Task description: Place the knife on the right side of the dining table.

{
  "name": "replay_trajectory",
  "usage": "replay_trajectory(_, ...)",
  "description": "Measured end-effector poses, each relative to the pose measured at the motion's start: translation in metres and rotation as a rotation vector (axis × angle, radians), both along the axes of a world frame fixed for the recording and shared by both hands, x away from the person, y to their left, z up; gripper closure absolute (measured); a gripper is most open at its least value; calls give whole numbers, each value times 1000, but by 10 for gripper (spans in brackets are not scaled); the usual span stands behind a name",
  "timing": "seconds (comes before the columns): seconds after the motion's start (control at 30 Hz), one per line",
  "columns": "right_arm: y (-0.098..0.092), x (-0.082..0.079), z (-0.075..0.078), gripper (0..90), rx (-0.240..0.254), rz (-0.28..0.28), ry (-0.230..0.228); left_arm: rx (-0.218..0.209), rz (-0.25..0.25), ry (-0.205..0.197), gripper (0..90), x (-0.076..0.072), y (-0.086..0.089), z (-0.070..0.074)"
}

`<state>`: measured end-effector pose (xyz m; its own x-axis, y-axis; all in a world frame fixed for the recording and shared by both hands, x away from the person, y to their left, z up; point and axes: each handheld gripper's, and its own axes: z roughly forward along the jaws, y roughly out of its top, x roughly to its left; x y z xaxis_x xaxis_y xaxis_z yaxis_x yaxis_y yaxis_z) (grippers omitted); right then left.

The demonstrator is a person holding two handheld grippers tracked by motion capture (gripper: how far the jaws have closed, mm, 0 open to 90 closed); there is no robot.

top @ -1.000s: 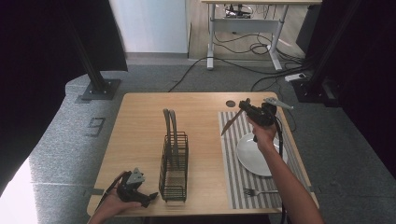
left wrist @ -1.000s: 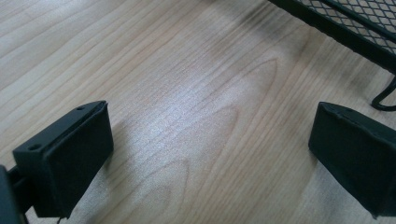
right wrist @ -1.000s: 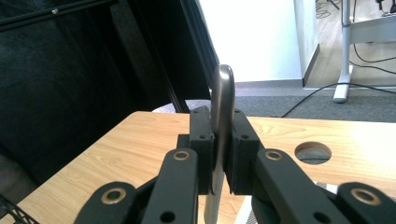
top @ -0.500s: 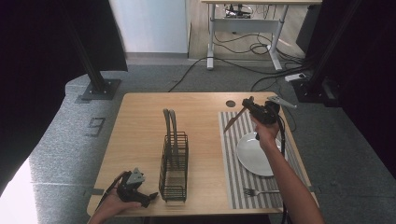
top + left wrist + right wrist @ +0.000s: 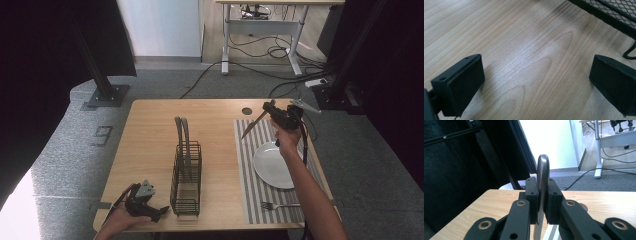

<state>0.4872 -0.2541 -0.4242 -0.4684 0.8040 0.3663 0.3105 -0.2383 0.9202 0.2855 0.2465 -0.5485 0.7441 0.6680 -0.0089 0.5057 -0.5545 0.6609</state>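
A knife (image 5: 254,124) is held clamped in the right gripper (image 5: 272,111), raised above the far end of the striped placemat (image 5: 246,165). A white plate (image 5: 272,165) and a fork (image 5: 279,205) are seen on that mat. A black wire rack (image 5: 186,176) stands between the 2 grippers. The left gripper (image 5: 161,212) is rested just beside the rack, jaws apart over bare table (image 5: 524,50). The knife's rounded handle end (image 5: 543,163) is shown in the right gripper view.

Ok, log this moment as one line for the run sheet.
right hand-held gripper: shut on knife, lifted above striped placemat | left hand-held gripper: open, beside black wire rack | plate, fork: on placemat
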Motion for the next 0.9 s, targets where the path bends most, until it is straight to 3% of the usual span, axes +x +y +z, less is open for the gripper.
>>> replay_trajectory(0.23, 3, 10, -1, 824, -10, 2, 5, 0, -1, 0, 0, 0, 0, 0)
replay_trajectory(0.53, -2, 21, -11, 824, -13, -40, 24, 0, -1, 0, 0, 0, 0, 0)
replay_trajectory(0.9, -6, 33, -9, 824, -14, -57, 34, 1, -3, 0, 0, 0, 0, 0)
